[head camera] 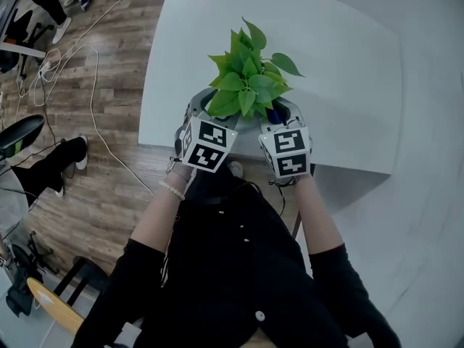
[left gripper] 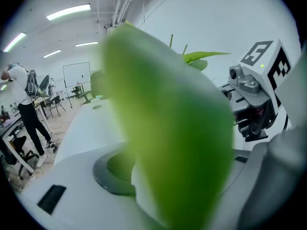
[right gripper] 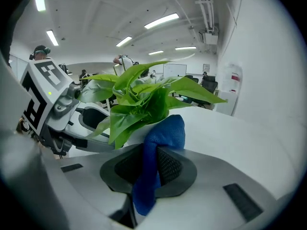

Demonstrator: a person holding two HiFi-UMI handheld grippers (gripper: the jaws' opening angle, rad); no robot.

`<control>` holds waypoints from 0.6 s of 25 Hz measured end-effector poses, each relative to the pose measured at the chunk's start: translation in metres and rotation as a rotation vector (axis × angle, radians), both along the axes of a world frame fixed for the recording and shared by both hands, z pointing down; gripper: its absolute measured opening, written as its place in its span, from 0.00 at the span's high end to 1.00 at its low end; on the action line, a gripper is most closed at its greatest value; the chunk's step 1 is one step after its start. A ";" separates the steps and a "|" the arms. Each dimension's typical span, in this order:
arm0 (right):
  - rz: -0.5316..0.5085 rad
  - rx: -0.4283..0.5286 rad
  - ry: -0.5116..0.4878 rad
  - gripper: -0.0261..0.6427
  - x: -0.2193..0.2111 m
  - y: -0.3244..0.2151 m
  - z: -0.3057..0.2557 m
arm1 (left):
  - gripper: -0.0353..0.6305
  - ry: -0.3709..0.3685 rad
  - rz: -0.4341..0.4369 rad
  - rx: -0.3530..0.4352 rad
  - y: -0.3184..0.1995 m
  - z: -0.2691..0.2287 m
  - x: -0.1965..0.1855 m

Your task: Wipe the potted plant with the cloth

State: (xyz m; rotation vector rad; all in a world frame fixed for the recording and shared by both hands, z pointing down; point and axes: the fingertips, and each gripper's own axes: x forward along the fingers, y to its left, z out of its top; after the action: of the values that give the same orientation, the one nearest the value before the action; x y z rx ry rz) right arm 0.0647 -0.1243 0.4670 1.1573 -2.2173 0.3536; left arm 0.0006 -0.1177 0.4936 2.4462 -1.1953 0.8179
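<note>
Right gripper clamps the blue cloth beside the potted plant; left gripper jaws stand apart around a blurred leaf.

Bright green leaves, deep blue cloth, dark grey textured pads on pale grey right tool, black-and-white square patterns on left cube and right cube, white worktop, brown wood-grain floor, black sleeves

The potted plant crowds between our left gripper and right gripper, a leaf filling the left jaws. Beyond it we find open table.
</note>
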 end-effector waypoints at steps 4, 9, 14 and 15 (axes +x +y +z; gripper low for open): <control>0.013 -0.001 -0.003 0.83 0.008 -0.005 0.007 | 0.54 0.044 0.047 -0.003 0.003 0.004 -0.009; 0.026 0.003 -0.010 0.83 0.014 -0.016 0.005 | 0.48 0.014 0.174 0.036 -0.012 -0.004 -0.023; 0.024 0.007 -0.020 0.83 0.016 -0.024 0.008 | 0.40 -0.042 0.366 0.067 -0.026 -0.006 -0.020; 0.021 0.008 -0.023 0.83 0.016 -0.025 0.008 | 0.39 -0.053 0.408 0.077 -0.028 -0.006 -0.018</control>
State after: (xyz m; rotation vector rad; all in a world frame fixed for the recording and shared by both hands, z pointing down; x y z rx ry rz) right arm 0.0806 -0.1491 0.4746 1.1868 -2.2297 0.3686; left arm -0.0174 -0.1454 0.4875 2.7948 -0.7616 0.9626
